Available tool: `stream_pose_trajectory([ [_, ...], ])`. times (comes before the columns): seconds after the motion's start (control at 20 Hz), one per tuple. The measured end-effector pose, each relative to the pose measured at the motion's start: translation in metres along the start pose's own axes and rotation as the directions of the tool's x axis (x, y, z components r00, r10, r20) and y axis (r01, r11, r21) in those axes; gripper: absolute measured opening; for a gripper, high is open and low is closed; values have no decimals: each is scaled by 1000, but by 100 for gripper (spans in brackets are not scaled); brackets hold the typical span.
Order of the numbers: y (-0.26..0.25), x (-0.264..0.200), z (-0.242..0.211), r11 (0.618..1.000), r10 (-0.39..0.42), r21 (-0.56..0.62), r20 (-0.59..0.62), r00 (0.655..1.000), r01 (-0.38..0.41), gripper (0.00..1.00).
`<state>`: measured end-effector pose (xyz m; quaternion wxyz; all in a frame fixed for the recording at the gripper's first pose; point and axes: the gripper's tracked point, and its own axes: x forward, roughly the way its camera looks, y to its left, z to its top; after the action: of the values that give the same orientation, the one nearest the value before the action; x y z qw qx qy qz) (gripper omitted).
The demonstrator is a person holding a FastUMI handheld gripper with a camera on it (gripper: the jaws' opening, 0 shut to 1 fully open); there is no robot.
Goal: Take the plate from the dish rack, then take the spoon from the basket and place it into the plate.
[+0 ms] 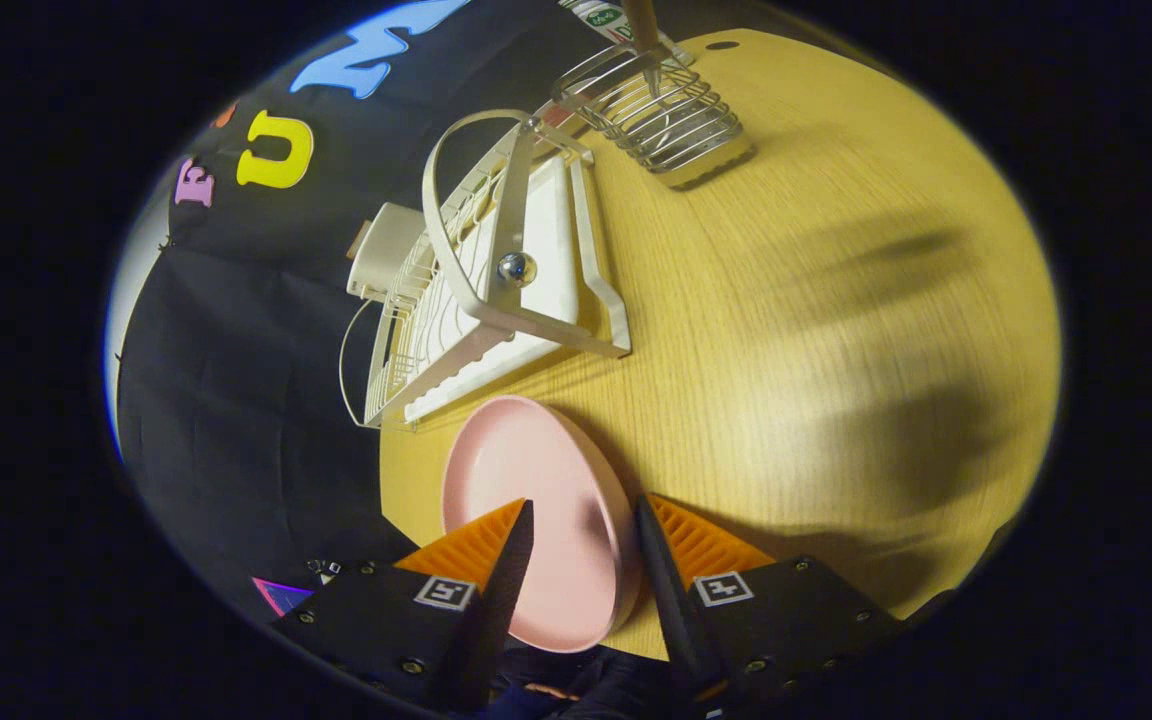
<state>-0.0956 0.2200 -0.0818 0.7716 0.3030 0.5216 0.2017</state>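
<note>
— Start with the biggest item. What is underneath everything?

— A light wooden table (pixel 836 300), smooth top with a fine straight grain. It carries soft shadows.

— Next in size?

— The white dish rack (pixel 496 290): thin wire ribs inside a flat-strip frame with a curved handle loop and a small shiny round knob. It sits at the table's far edge, against the black cloth wall.

— And the plate?

— The pale pink round plate (pixel 526 490), matte with a low raised rim, is out of the rack and near its front end. It shows between the fingers.

— The basket?

— A small metal wire basket (pixel 666 120), oval, stands beyond the rack. A slim wooden-handled utensil (pixel 644 30) stands upright in it; whether that is the spoon I cannot tell.

— State of the tongs?

— The gripper (pixel 584 540) fingers stand partly apart, astride the plate's near part. Whether they press on it I cannot tell.
</note>
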Motion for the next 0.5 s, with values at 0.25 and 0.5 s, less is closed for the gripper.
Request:
stream_pose_trajectory([
  [0.25,-35,-32,16,994,-103,-35,45,994,105,65],
  [0.5,-55,-82,81,980,-187,-21,258,948,199,69],
])
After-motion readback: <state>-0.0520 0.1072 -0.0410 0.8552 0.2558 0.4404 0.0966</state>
